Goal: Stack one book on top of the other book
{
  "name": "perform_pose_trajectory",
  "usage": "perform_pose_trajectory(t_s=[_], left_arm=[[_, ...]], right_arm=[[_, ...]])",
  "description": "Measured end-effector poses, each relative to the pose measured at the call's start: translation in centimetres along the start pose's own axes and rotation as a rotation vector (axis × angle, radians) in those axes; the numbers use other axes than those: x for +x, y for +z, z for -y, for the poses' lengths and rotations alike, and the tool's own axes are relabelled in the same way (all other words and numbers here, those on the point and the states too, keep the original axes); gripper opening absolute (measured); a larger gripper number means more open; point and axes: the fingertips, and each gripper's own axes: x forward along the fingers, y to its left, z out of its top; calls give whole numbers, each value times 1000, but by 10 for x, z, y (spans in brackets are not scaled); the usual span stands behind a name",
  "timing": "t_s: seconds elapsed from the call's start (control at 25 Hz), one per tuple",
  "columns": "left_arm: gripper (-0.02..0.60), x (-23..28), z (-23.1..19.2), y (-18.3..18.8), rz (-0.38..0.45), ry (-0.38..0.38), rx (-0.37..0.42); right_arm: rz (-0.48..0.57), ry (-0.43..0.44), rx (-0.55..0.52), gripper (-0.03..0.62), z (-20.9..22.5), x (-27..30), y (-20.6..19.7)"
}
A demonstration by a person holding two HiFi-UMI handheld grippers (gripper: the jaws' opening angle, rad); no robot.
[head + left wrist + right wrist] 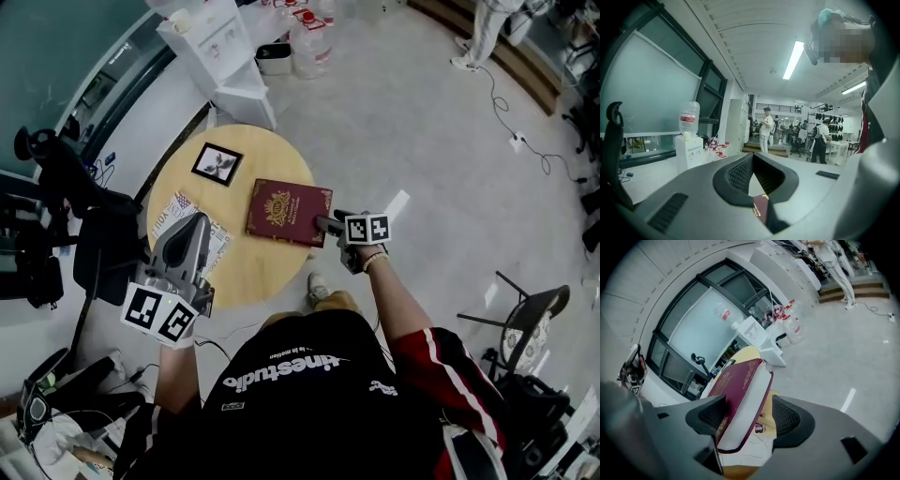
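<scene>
Head view, one round table (272, 272), three books counted left to right: one patterned book (173, 211), partly covered by the left gripper (194, 223); one small black-bordered book (217, 165); one red book (289, 212) lying flat near the table's right edge, with the right gripper (323, 223) at its edge. The left gripper (752, 157) view shows its jaw tips meeting on nothing, and only a sliver of the red book (761, 208) below them. Only the right gripper (750, 416) view shows its jaws spread wide around the red book (740, 380), one pad clear of it; we cannot resolve contact at the other pad.
</scene>
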Motion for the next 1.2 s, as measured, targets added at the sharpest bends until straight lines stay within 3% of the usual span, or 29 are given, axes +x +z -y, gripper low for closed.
perform_pose_trajectory(t_s=[0.4, 0.64, 1.2], left_arm=[[15, 15, -8, -9, -21, 28, -16], [15, 16, -11, -8, -20, 53, -17], [15, -26, -40, 7, 38, 104, -38]], right_arm=[[-55, 129, 105, 327, -7, 21, 0], [-74, 146, 150, 300, -4, 20, 2], [-40, 139, 125, 253, -25, 2, 21]])
